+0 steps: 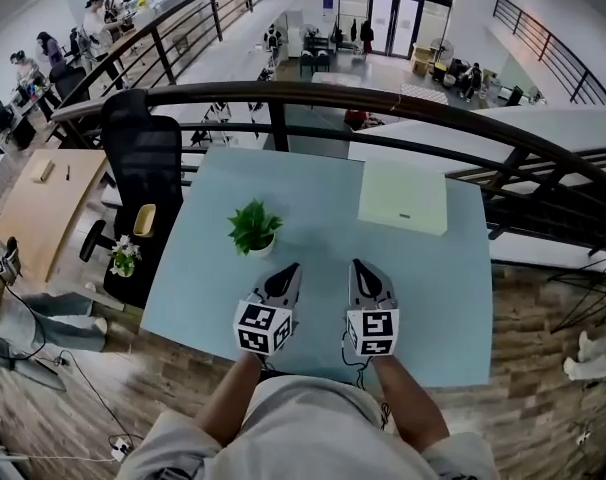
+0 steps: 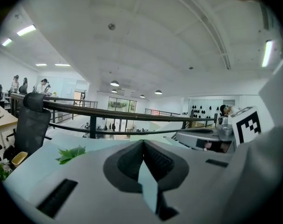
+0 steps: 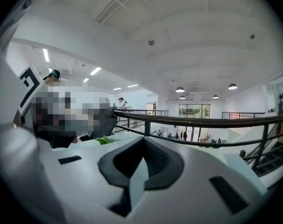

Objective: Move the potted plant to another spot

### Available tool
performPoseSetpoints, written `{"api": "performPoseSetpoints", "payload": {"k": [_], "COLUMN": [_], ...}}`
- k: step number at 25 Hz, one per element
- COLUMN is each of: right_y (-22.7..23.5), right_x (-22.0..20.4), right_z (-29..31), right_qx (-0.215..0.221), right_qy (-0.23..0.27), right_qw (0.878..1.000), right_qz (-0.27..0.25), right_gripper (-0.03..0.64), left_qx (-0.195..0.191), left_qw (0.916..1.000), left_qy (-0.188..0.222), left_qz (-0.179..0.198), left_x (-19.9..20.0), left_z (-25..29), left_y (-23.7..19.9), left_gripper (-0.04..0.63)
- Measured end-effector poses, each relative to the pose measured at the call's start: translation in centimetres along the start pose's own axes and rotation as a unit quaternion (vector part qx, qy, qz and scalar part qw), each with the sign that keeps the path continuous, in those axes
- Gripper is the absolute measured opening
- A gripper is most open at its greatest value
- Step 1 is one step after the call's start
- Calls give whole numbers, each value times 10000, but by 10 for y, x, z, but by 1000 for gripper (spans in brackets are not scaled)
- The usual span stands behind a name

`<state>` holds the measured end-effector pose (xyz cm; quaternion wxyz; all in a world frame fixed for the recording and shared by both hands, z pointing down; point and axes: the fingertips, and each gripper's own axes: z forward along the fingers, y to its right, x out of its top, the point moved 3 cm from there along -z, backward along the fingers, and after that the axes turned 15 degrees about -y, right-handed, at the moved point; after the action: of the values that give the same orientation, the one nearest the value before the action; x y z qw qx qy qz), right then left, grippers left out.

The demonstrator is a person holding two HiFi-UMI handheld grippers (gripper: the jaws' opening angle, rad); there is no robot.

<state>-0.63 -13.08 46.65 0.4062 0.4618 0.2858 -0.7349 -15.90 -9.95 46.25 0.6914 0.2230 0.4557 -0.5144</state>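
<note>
Open table [image 1: 318,278] surface lies in front and right of the potted plant [image 1: 254,227]. Farther right stands a pale box [image 1: 403,197]; behind the plant runs a railing [image 1: 283,95].

The head view looks steeply down from above the person onto the pale table [image 1: 313,298], close enough that the left gripper [image 1: 291,267] and right gripper [image 1: 358,265] fill its lower middle. Each gripper view sits low behind its own jaws and faces almost level across the tabletop toward the railing [image 2: 109,113] [image 3: 202,121] and the ceiling [image 2: 146,41]. All three views share that railing and the potted plant [image 1: 253,226] [image 2: 71,154], which in the right gripper view seems to be only a small green scrap.
</note>
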Motion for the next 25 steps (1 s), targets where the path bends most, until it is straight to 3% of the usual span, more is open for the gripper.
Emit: {"api": "performPoseSetpoints", "payload": {"k": [6,13,19,23,25], "right_y": [19,22,20,13,13], "right_x": [40,66,75,87,90], "right_z": [-24,-41,-46,-59,-63], "right_qx": [-231,-499,-578,-871,-886], "right_qy": [568,752,798,1022,1051], "right_qw": [9981,9952,9944,9874,9874], "right_qz": [-27,-371,-387,-833,-778], "right_gripper": [3,3,3,3,3], "left_qx": [70,190,249,124,33], "left_qw": [9989,9963,9950,9950,9957], "left_qy": [440,762,813,722,661], "left_qz": [172,350,531,673,653], "left_x": [32,64,72,76,76], "left_z": [-9,-26,-34,-32,-28], "left_y": [16,20,22,22,21], "left_gripper": [12,12,12,12,12]}}
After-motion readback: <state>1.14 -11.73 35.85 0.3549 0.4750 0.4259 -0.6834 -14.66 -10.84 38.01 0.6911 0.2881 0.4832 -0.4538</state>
